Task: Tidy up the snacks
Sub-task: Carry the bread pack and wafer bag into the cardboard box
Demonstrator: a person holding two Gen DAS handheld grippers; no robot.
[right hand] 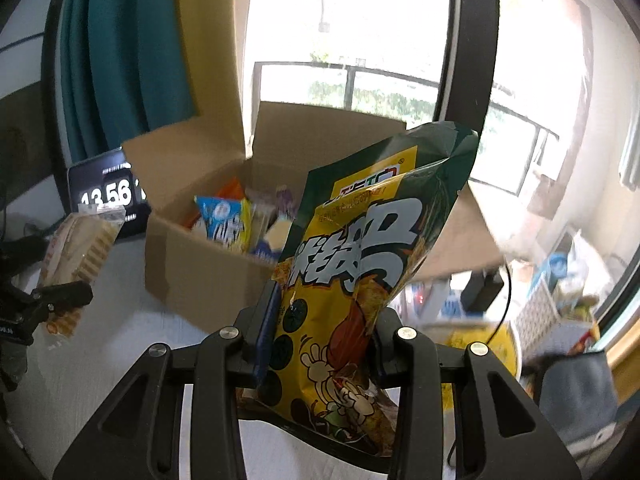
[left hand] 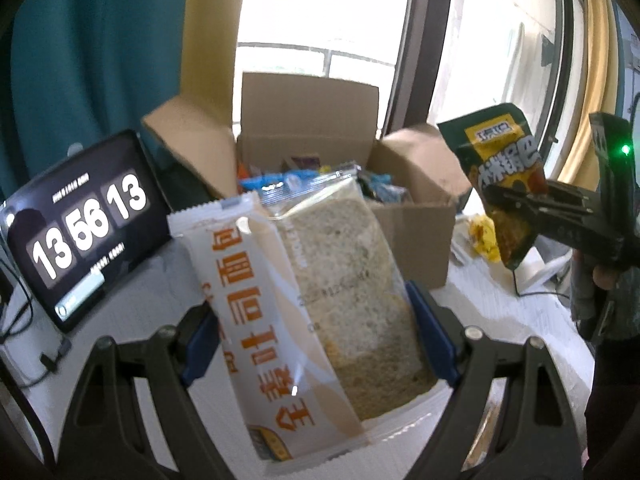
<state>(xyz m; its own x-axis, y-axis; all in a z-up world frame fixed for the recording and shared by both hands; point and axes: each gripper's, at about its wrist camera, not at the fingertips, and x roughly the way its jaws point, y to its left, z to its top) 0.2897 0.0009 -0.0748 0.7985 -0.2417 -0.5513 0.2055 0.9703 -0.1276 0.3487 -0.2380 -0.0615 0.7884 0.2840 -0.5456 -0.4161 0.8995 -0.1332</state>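
Note:
My left gripper (left hand: 316,344) is shut on a packaged whole-wheat bread (left hand: 320,292) with a white and orange wrapper, held above the white table in front of the open cardboard box (left hand: 412,236). The bread also shows in the right wrist view (right hand: 76,248). My right gripper (right hand: 324,344) is shut on a yellow and green rice-cracker snack bag (right hand: 352,280), held upright to the right of the box. That bag and gripper show in the left wrist view (left hand: 504,184). The box (right hand: 200,276) holds several snack packets (right hand: 228,228).
A tablet clock (left hand: 80,220) stands left of the box on the white table (left hand: 140,292). Yellow wrappers (left hand: 486,236) and cables lie to the right. A white basket (right hand: 540,312) and clutter sit at the far right. Windows and teal curtains are behind.

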